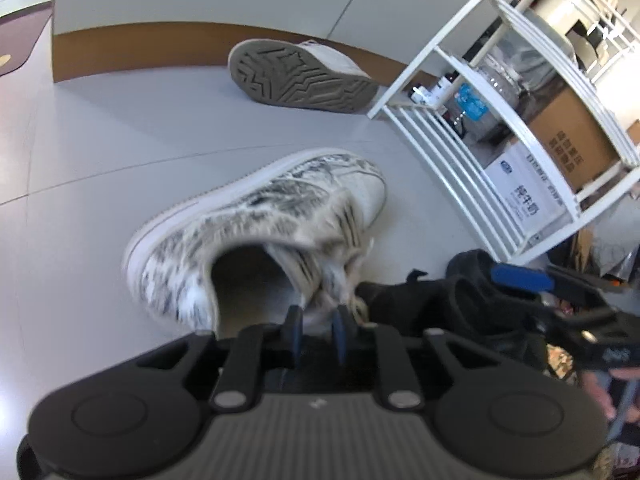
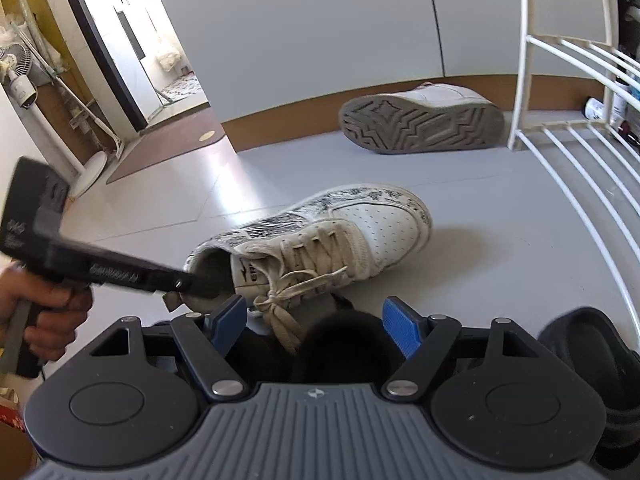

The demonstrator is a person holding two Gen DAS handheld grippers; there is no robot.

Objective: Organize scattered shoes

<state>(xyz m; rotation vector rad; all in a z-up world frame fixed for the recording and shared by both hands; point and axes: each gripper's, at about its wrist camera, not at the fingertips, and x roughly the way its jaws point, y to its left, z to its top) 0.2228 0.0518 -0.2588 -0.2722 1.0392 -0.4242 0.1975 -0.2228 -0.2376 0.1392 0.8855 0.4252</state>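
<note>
My left gripper (image 1: 318, 322) is shut on the collar beside the tongue of a white sneaker with grey print (image 1: 260, 220), toe pointing away. In the right wrist view the same sneaker (image 2: 340, 232) lies mid-floor, with the left gripper (image 2: 196, 284) reaching into its opening, held by a hand (image 2: 44, 308). My right gripper (image 2: 316, 324) stands wide, its blue pads (image 2: 402, 328) against the sides of a black shoe (image 2: 344, 344). That black shoe (image 1: 452, 308) also shows in the left wrist view. Another white sneaker (image 2: 420, 124) lies on its side by the wall, sole facing me.
A white slatted shoe rack (image 1: 444, 160) stands at the right, with boxes (image 1: 568, 140) and bottles behind it. A second black shoe (image 2: 592, 360) sits beside the rack (image 2: 568, 168). A doorway with a brown mat (image 2: 168, 140) and a standing fan (image 2: 16, 64) are at the left.
</note>
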